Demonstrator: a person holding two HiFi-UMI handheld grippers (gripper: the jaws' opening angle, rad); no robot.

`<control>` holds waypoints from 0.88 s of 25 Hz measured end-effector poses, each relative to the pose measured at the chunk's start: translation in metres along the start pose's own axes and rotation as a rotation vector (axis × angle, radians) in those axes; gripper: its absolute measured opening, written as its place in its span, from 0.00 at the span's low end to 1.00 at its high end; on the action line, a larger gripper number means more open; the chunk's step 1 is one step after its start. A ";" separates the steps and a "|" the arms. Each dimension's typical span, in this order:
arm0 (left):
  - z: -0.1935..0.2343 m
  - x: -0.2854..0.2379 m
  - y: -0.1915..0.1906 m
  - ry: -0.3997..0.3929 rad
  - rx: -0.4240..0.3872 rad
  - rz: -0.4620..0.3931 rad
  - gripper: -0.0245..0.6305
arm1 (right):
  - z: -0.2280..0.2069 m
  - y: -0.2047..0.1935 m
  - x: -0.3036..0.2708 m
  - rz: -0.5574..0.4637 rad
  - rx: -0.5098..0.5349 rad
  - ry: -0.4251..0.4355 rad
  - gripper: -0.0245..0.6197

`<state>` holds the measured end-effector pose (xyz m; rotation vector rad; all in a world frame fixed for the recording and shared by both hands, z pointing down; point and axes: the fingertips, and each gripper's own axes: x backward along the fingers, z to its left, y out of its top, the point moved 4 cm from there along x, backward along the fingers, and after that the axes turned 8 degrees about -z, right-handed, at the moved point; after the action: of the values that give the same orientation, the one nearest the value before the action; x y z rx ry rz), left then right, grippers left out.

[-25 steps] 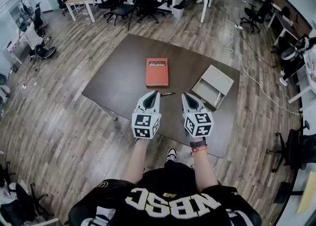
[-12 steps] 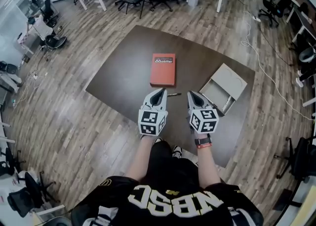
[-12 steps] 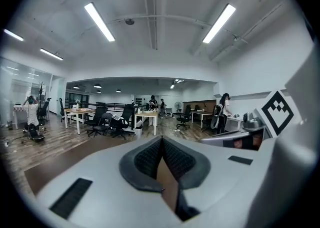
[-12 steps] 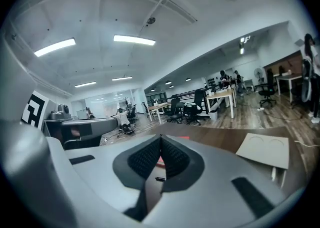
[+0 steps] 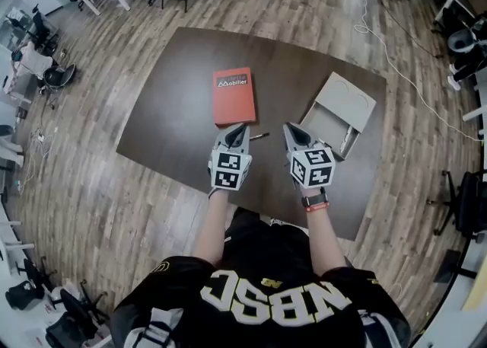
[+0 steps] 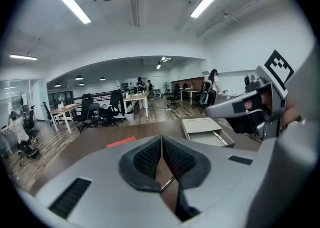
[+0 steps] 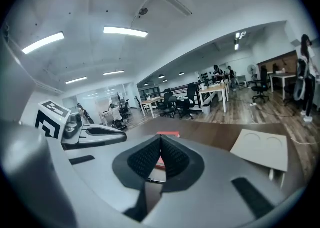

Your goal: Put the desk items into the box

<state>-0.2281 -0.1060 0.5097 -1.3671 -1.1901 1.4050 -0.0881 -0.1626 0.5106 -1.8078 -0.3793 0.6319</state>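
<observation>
A: What do we have on the desk (image 5: 163, 114), starting from the left?

B: A red book (image 5: 233, 95) lies flat, left of the middle and nearer the far edge. Our left gripper (image 5: 240, 128) hangs just at the book's near end, its jaws pressed together with nothing between them.

A: And further right?

B: A pen (image 5: 259, 136) lies on the desk between our two grippers. Our right gripper (image 5: 288, 128) has its jaws closed too, and it is empty. The box (image 5: 347, 100) stands open by the right edge, apart from book and pen.
</observation>
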 end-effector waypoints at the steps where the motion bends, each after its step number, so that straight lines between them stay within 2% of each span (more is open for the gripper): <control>1: 0.001 -0.008 -0.004 -0.021 -0.009 0.018 0.06 | -0.005 0.000 -0.003 0.006 -0.003 -0.008 0.05; 7: 0.002 -0.038 -0.044 -0.180 -0.048 0.156 0.06 | -0.023 -0.014 -0.016 0.036 -0.062 -0.068 0.05; 12: 0.008 -0.057 -0.073 -0.279 -0.095 0.240 0.06 | -0.027 -0.017 -0.037 0.061 -0.073 -0.081 0.05; 16: 0.002 -0.065 -0.098 -0.384 -0.131 0.291 0.06 | -0.029 -0.026 -0.038 0.084 -0.087 -0.119 0.05; 22: 0.000 -0.078 -0.129 -0.482 -0.159 0.359 0.10 | -0.036 -0.038 -0.039 0.116 -0.099 -0.160 0.05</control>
<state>-0.2299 -0.1543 0.6527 -1.4468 -1.4329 2.0129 -0.0958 -0.1994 0.5640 -1.8895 -0.4212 0.8547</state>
